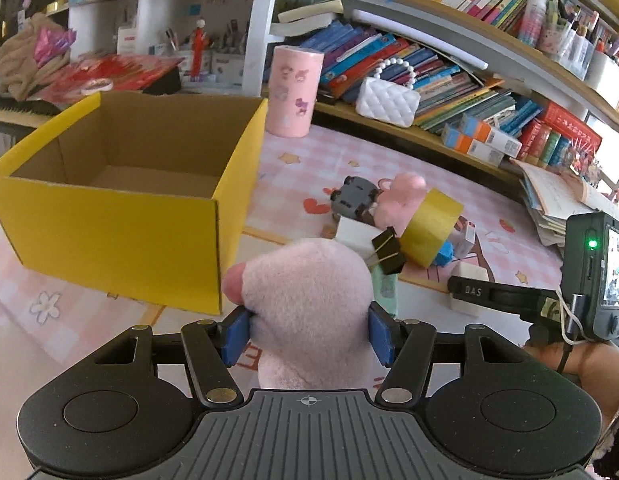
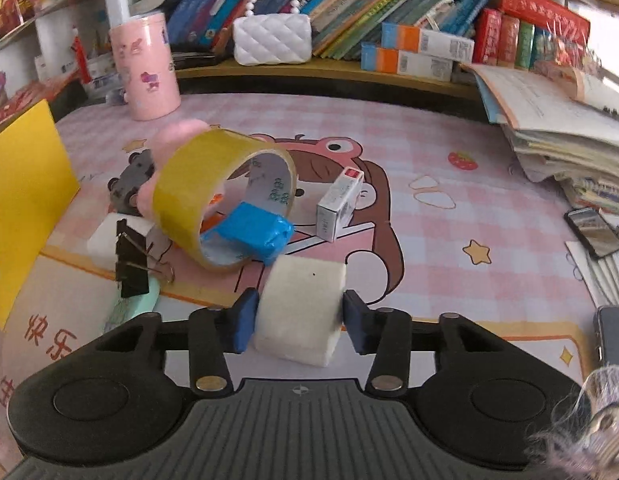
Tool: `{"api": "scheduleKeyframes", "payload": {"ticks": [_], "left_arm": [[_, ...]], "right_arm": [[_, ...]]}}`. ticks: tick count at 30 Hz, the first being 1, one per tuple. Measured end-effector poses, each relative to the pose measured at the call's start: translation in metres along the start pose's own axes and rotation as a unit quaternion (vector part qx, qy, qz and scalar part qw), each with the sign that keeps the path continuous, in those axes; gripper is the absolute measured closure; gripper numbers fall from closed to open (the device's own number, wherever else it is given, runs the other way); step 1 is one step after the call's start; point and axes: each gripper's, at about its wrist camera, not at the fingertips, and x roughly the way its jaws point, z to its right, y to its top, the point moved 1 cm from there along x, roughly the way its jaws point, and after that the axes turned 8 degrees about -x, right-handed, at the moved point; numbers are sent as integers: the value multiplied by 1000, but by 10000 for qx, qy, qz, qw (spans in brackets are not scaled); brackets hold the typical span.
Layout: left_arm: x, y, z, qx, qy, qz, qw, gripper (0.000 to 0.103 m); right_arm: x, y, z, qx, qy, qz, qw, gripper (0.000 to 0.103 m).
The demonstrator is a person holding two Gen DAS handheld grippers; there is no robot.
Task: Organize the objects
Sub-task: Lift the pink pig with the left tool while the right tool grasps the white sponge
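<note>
The left gripper (image 1: 307, 334) clenches a pink plush toy (image 1: 305, 304), with the yellow box (image 1: 109, 208) at ten o'clock. The right gripper (image 2: 299, 326) straddles a white block (image 2: 303, 310), pads seemingly not yet pressing; it may slip.

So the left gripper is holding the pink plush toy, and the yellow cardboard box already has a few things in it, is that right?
Not quite. The left gripper is holding the pink plush toy, but the yellow cardboard box has nothing in it: the left wrist view shows only bare cardboard inside.
</note>
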Motion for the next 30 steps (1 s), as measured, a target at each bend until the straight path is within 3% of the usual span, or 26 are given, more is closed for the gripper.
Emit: {"api": "scheduleKeyframes", "payload": {"ticks": [8,18,22,30], "left_arm": [[-2,-4,-7,81,-336,-47,9994,43],[-22,-2,-39,275,-770,-71,9966,43],[-32,-2,-64,292,-785,-84,9964,43],[-47,0,-120,92,-480,-168,9987,43]], "right_arm": [[-37,-6,-7,305,123,40,9995,70],[-100,-17,-72,228,442,249,9985,70],[-114,-23,-101,143,465,285,9984,70],[-128,-33,-158,-16,690,211,9974,70]]}}
